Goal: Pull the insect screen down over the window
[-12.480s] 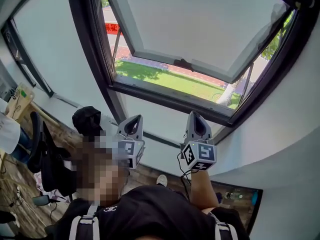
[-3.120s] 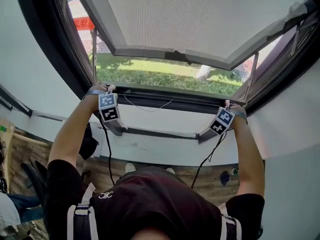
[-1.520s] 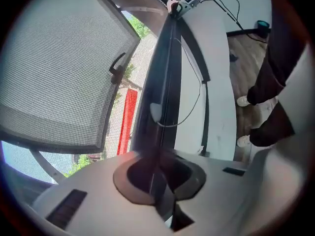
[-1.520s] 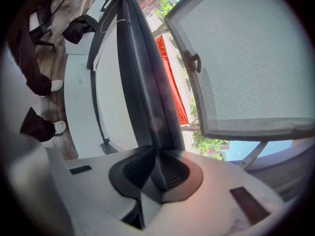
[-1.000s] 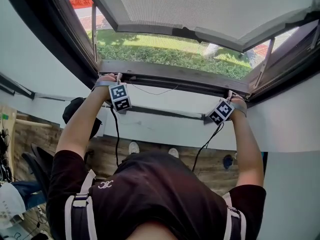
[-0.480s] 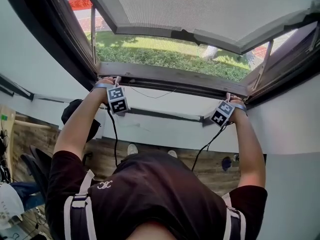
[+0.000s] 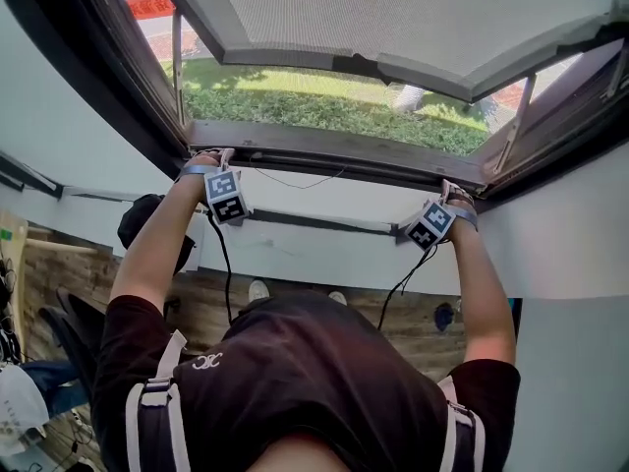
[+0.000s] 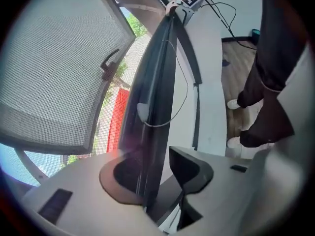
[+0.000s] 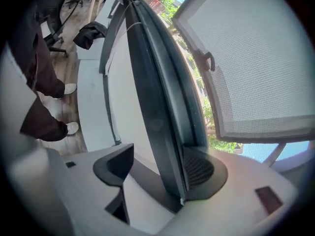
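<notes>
Sash point(image 7: 393, 13) runs off the top edge. Red banner point(image 7: 147, 6) outside is clipped by the frame point(image 7: 147, 87), and the print's too small to read. Black thing point(image 7: 142, 229) on the ledge is half behind an arm, no clue what it is. Blue blob point(image 7: 442, 317) on the floor is too tiny to tell.

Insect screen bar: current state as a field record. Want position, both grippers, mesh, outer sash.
screen bar: down at the bottom of the opening, spanning its width
left gripper: open; jaws have just been opening; bar between them, unclamped
right gripper: open; jaws have just been opening; bar between them, unclamped
screen mesh: drawn across the opening
outer sash: tilted open outward, seen through the mesh
</notes>
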`<state>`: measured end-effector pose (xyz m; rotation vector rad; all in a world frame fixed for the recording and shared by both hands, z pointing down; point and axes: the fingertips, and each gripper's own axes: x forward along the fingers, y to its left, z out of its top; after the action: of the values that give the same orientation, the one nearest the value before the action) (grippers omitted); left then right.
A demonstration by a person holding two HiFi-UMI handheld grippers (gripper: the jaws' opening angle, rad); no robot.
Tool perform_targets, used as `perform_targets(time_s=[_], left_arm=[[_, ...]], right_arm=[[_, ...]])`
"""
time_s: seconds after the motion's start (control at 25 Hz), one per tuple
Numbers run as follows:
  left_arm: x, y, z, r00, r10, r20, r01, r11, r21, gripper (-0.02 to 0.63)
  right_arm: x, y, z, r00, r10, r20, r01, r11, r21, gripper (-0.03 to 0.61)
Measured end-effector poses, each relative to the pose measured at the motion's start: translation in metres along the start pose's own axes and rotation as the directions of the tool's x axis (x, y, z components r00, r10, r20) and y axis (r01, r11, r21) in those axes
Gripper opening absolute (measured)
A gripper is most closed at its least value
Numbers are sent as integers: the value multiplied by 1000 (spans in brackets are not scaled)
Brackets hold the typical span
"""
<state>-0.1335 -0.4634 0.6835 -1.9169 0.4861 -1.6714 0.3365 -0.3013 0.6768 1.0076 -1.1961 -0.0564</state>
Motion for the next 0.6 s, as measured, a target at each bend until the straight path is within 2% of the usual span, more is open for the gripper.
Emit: perform_targets(time_s=[0.16, 0.32, 0.4, 0.44, 0.52, 0.6], left_arm=[[-6, 4, 2, 998, 63, 22, -62, 996, -57, 164], [-5, 7, 3, 995, 94, 28, -92, 994, -54, 163], [-8, 10, 2, 992, 120, 41, -114, 987, -117, 149], [-13, 13, 3, 989, 137, 52, -126, 977, -171, 116], [-25, 19, 13, 983, 157, 96, -122, 947, -296, 13], [-37, 19, 25, 976, 154, 153, -78, 908, -411, 12]], right_arm=[[-13, -4, 2, 998, -45, 40, 42, 995, 91, 324], [-10, -6, 0, 993, -99, 63, 94, 993, 74, 337], [-12, -8, 3, 991, -104, 87, 91, 986, 143, 331], [-17, -11, 5, 988, -105, 111, 80, 974, 210, 291], [-37, -22, 15, 977, -105, 186, 28, 927, 374, 132], [-60, -33, 28, 955, -111, 274, -46, 860, 508, 13]])
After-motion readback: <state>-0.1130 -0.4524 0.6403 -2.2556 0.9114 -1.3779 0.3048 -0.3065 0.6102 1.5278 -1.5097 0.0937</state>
